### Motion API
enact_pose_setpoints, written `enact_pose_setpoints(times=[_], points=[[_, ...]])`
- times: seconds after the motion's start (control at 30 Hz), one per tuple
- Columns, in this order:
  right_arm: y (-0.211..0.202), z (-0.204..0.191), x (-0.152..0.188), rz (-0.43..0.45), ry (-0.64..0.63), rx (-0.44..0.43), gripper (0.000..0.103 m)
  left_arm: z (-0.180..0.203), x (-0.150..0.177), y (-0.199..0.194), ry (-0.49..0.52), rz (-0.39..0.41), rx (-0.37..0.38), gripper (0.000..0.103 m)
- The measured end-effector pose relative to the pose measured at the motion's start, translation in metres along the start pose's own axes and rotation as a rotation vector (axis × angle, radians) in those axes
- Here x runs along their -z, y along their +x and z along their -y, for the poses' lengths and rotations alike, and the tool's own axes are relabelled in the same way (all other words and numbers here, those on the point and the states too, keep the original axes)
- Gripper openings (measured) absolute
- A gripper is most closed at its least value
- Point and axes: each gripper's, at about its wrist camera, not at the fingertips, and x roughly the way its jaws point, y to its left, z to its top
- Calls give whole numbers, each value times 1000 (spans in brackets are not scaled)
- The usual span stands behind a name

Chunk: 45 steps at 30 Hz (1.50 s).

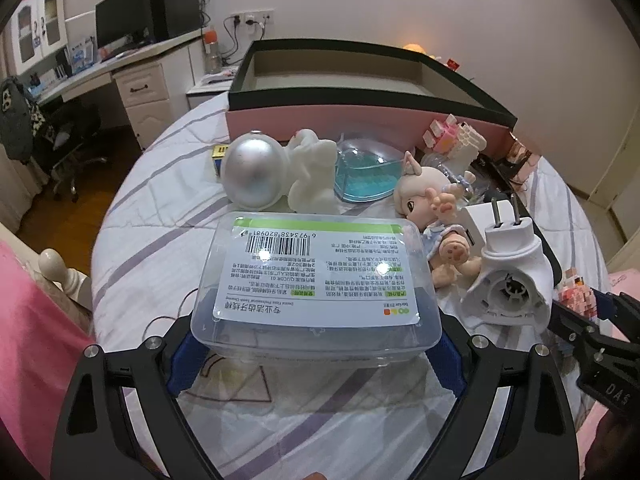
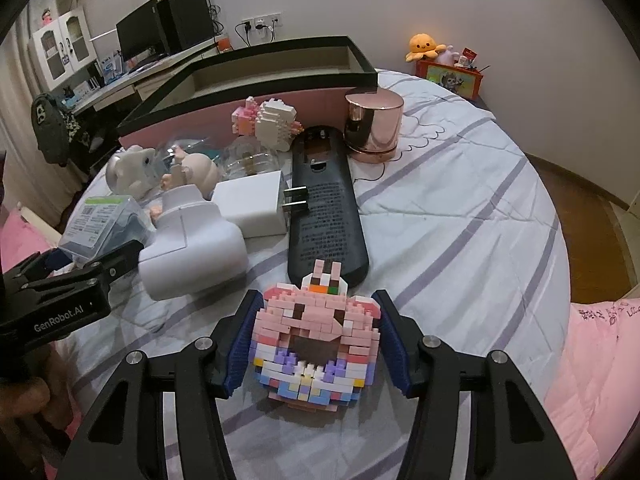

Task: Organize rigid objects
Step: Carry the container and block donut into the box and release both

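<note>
**Both tongs straddling their targets, storage box sitting straight ahead**

We're looking down the right tongs first: the pink brick donut is sitting right between the blue pads, flat on the striped bed cover. The left pad is looking like it's touching the bricks, while the right one is showing a sliver of gap, so we're calling it not quite clamped yet. The donut is roughly round, so there's no long axis to fuss over.

Over on the left tongs, the jaws are standing wide around the near end of the clear floss box. Its long side is running across the tongs, and the pads are sitting at its two short ends. Whether they're actually pressing on the plastic, we can't tell.

Going outward, we're seeing the white plug-in device lying between the two tongs, with the doll and the astronaut figure just beyond. The big pink box with the dark rim is sitting open behind all the clutter, dead ahead of the left tongs and ahead-left of the right ones. So we're guessing both loads are going up and forward over the pile.
</note>
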Motion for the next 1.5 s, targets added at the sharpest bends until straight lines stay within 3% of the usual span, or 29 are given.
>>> enact_pose_setpoints(times=[0.53,0.87,1.03,1.23,1.5], points=[[-39,3,-19,97,8,-26,57,-8,-10,-47,-7,97,-12,93],[-42,-11,-95,212,-72,-82,57,-24,-80,-67,-27,234,-9,93],[-16,-6,-148,232,-74,-100,57,-30,-126,-42,-42,243,-2,93],[42,-8,-202,174,-82,-123,57,-25,-168,12,-30,186,-4,93],[111,-9,-213,43,-81,-125,57,-6,-190,85,12,59,-16,93]])
